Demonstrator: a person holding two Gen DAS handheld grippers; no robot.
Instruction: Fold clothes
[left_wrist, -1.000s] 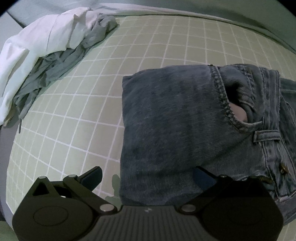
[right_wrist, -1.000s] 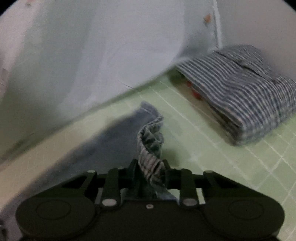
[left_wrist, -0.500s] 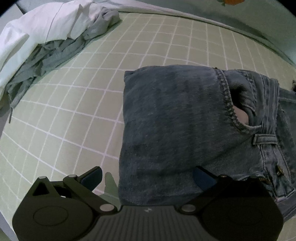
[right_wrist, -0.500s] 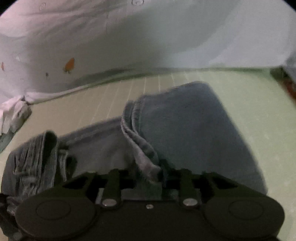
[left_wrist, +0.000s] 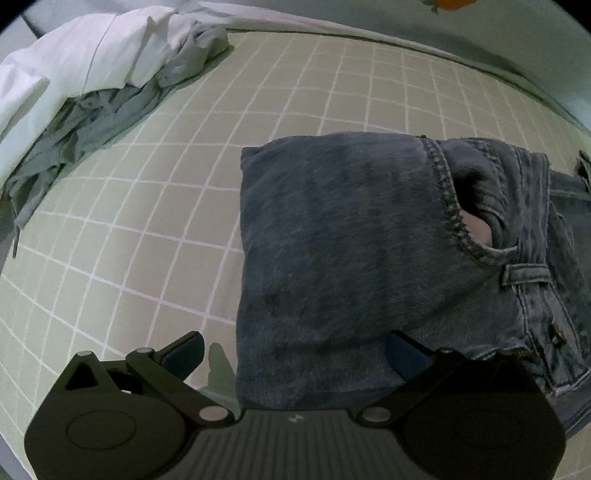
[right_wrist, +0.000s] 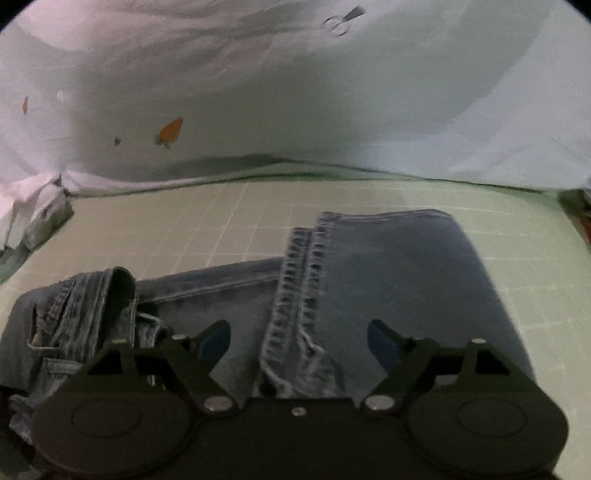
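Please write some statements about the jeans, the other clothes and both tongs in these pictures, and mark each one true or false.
1. The right tongs are clamped on the jeans hem. False: they have just been opening and stand wide, with the hem lying loose between them.
2. The left tongs are open. True.
3. The jeans lie on a green checked sheet. True.
4. The white garment lies on top of the jeans. False: it lies apart, piled with a grey garment.
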